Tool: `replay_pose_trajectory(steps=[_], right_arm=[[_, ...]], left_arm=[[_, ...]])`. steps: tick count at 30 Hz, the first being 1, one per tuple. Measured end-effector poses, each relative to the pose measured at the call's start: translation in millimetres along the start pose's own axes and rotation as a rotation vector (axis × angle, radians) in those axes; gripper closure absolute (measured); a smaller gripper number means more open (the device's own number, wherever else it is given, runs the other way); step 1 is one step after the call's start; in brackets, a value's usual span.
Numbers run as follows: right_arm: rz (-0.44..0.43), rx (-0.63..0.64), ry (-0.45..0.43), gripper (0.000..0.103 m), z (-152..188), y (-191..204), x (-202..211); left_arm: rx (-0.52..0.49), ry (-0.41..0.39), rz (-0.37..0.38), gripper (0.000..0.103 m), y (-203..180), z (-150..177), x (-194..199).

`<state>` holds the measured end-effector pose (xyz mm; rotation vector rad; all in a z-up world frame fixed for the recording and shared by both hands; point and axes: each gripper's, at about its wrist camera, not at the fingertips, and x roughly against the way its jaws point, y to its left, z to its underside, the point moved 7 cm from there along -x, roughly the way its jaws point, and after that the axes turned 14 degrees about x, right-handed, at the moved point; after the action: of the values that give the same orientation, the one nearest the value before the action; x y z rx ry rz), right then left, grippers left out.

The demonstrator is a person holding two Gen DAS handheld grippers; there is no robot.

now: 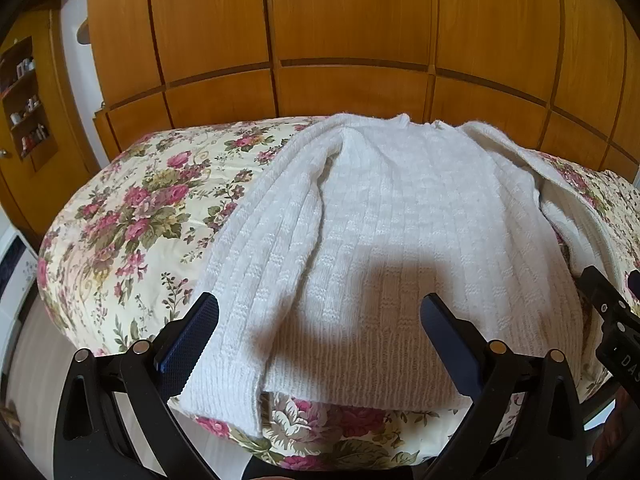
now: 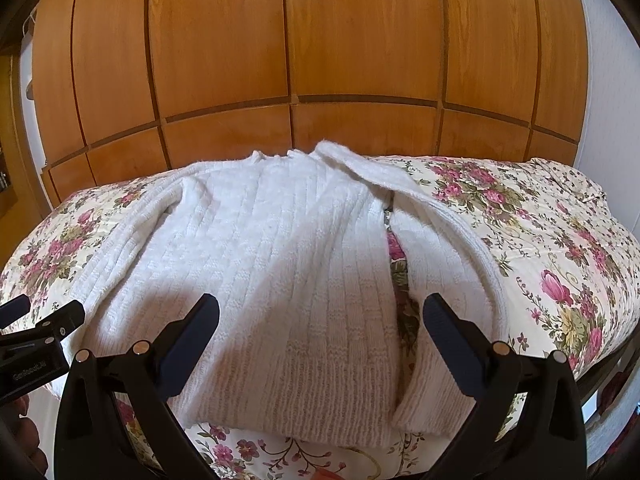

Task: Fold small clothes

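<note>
White sweater (image 1: pixel 400 232) spread flat on the floral bed (image 1: pixel 132 216).
Left tool (image 1: pixel 320 320) and right tool (image 2: pixel 320 320) both hover wide open, gripping nothing.

Left gripper (image 1: pixel 320 320), right gripper (image 2: pixel 320 320): fingers spread.

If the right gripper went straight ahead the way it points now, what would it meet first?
Most likely the white knit sweater lying flat on the floral bedspread: the open right gripper hovers over its hem. Depth is hard to judge.
</note>
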<state>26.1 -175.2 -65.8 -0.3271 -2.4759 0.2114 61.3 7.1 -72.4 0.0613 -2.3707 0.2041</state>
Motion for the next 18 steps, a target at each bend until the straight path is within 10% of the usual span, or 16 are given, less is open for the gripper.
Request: replay_pose_trajectory(steps=[18], right_arm=[[-0.007, 0.011, 0.019, 0.002, 2, 0, -7]], left_arm=[[-0.005, 0.061, -0.011, 0.003, -1, 6, -13]])
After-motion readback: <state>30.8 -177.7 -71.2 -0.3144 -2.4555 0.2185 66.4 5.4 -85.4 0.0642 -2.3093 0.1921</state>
